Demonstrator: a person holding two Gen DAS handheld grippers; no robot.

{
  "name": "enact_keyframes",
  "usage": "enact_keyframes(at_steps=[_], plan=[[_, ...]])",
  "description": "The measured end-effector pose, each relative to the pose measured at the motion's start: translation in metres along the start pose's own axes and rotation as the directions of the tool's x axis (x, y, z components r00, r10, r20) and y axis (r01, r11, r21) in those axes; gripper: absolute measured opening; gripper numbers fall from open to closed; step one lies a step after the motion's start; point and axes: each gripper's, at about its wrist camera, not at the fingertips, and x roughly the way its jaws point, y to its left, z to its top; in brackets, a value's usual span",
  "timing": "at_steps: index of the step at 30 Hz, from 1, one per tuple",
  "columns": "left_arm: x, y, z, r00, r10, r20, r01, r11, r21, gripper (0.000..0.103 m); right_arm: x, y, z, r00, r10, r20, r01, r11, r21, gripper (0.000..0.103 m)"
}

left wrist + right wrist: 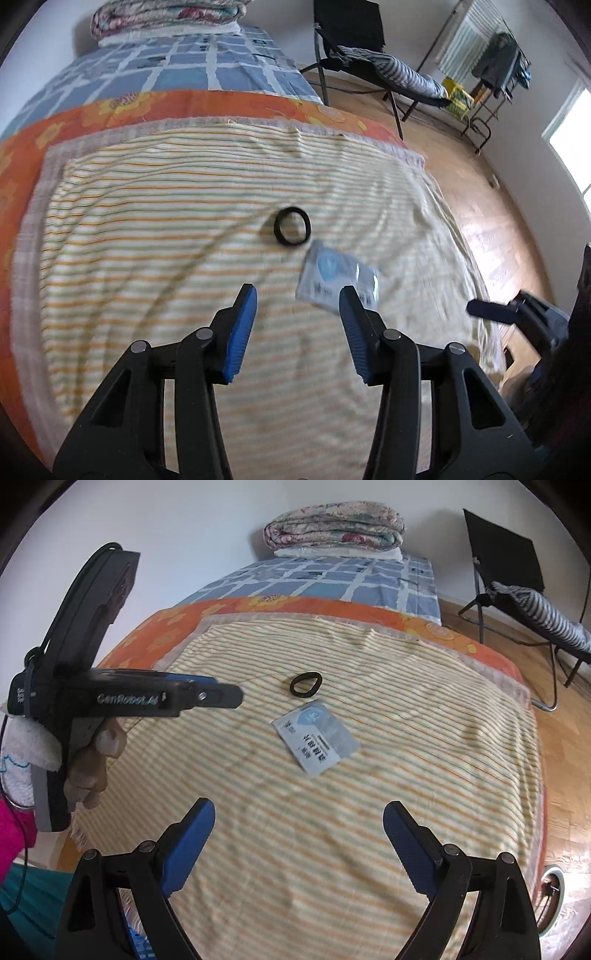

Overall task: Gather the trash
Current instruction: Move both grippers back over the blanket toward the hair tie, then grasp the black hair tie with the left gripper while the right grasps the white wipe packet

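Hovering over the bed [369, 849] w/ both tools angled down, the person has two bits of trash ahead on the yellow-and-orange striped cloth [147, 229]: a flat pale-blue plastic sachet w/ printed text [316, 740] and, just beyond it and a touch to its left, a small black rubber ring [306, 685]. Neither is held yet. The left gripper [298, 295] has its blue fingers [242, 328] apart w/ nothing between them; the sachet [332, 275] lies ahead and off to the right, its near edge tucked behind the right-hand fingertip in the left wrist view, so not centred in the gap. The ring [291, 230] sits farther out, roughly on the line between the fingers. The right gripper [300, 814] is spread wider, also empty, and the sachet lies nearly straight ahead of its gap but well clear of the tips. Sachet's long axis runs diagonal, upper-left to lower-right in the right view, so it's skewed to both grippers. My guess: left is nearer to the sachet, though it needs a nudge rightward & some wrist roll to pinch across the short side.
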Motion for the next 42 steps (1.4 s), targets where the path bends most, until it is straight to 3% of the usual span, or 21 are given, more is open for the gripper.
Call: enact_keyframes(at_steps=[3,10,14,19,29,34,36,40,42], plan=[[0.023,0.004,0.013,1.0,-0.008,-0.015,0.008,1.0,-0.012,0.039,0.016,-0.008,0.009,1.0,0.008,-0.005,-0.008,1.0,-0.004,0.094],[0.059,0.009,0.034,1.0,-0.023,-0.006,0.023,0.999,-0.047,0.038,0.045,-0.018,0.028,1.0,0.012,0.011,-0.012,0.999,-0.05,0.094],[0.075,0.004,0.039,0.999,0.049,-0.012,-0.049,0.999,-0.005,0.029,0.059,-0.015,0.033,1.0,0.007,0.002,-0.007,0.996,-0.089,0.094],[0.081,0.006,0.04,0.994,0.105,0.022,-0.106,0.994,0.018,0.006,0.072,-0.014,0.037,1.0,-0.002,-0.002,0.001,0.992,-0.123,0.094],[0.076,0.019,0.041,0.993,0.107,0.052,-0.107,0.994,-0.004,0.002,0.093,-0.007,0.048,1.0,-0.008,-0.013,0.006,0.989,-0.149,0.094],[0.07,0.029,0.039,0.993,0.107,0.057,-0.106,0.994,-0.023,0.002,0.106,-0.002,0.046,0.998,0.01,-0.063,-0.02,0.986,-0.163,0.094],[0.069,0.03,0.038,0.992,0.11,0.056,-0.108,0.994,-0.023,0.002,0.106,0.003,0.045,0.998,-0.01,-0.069,-0.003,0.981,-0.193,0.091],[0.065,0.031,0.037,0.991,0.122,0.058,-0.121,0.992,-0.02,0.002,0.103,0.007,0.047,0.996,-0.019,-0.087,0.001,0.979,-0.206,0.07],[0.062,0.031,0.036,0.99,0.131,0.058,-0.13,0.991,-0.02,0.002,0.102,0.01,0.047,0.995,-0.03,-0.096,0.01,0.978,-0.207,0.066]])
